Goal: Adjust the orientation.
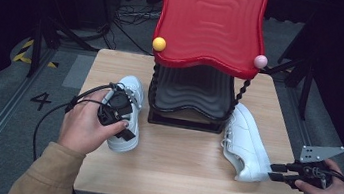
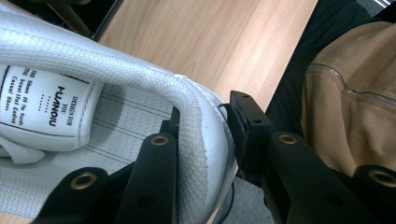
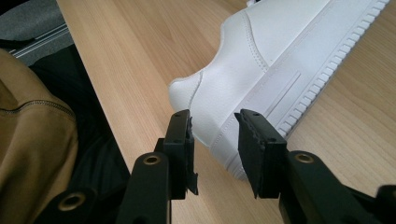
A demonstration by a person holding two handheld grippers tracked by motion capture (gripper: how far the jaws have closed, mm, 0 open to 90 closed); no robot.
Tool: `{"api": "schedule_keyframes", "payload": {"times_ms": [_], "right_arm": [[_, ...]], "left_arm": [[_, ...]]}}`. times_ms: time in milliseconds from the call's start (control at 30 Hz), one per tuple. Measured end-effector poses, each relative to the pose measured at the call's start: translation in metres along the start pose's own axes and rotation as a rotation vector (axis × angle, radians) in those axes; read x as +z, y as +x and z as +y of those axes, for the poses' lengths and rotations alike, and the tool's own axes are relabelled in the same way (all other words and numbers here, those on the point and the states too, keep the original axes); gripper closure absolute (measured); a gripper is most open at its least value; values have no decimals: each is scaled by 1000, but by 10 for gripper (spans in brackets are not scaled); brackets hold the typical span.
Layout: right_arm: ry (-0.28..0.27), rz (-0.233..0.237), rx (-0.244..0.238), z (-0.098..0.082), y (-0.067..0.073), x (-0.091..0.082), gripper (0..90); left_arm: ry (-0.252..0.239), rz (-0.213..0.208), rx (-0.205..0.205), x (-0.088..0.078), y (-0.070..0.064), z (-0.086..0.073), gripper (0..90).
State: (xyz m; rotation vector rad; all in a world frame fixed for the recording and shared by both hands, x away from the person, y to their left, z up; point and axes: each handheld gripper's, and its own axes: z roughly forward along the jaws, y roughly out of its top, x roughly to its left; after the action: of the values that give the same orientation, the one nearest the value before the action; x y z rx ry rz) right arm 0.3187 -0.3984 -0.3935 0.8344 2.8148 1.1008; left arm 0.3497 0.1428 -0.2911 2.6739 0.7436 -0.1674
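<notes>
From the high view, take the red wavy-topped two-tier rack at the back of the wooden worktop as your landmark. The left white leather sneaker lies to the left of the rack's black lower shelf, its long axis running roughly front to back, heel toward you. Your left gripper sits over that heel end, so your left hand is the one on this shoe. The right white leather sneaker lies to the right of the rack, tipped on its side, heel pointing toward the worktop's front right corner. Your right gripper lies level just beyond that heel, jaws pointing at it.

In the left gripper view, your left gripper straddles the padded heel collar of the left sneaker: one jaw inside the shoe, the other outside against the smooth heel wall. The jaws are partly closed and pinch the collar between them, so the shoe looks held.

In the right gripper view, your right gripper stands about half open with nothing clamped. The heel of the right sneaker lies straight ahead, just past the jaw tips and in line with the gap, so a short push forward should bring it between them.
</notes>
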Motion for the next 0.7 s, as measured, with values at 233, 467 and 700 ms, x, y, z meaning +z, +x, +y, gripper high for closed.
{"api": "schedule_keyframes", "payload": {"times_ms": [233,467,700], "right_arm": [[0,1,2,-2,-1,-2,655],[-2,2,4,-3,-2,-3,655],[-5,-4,8,-5,-3,-6,656]], "left_arm": [[-8,22,3,-17,0,9,727],[-14,50,6,-33,-2,12,728],[-22,68,9,-53,-3,17,718]]}}
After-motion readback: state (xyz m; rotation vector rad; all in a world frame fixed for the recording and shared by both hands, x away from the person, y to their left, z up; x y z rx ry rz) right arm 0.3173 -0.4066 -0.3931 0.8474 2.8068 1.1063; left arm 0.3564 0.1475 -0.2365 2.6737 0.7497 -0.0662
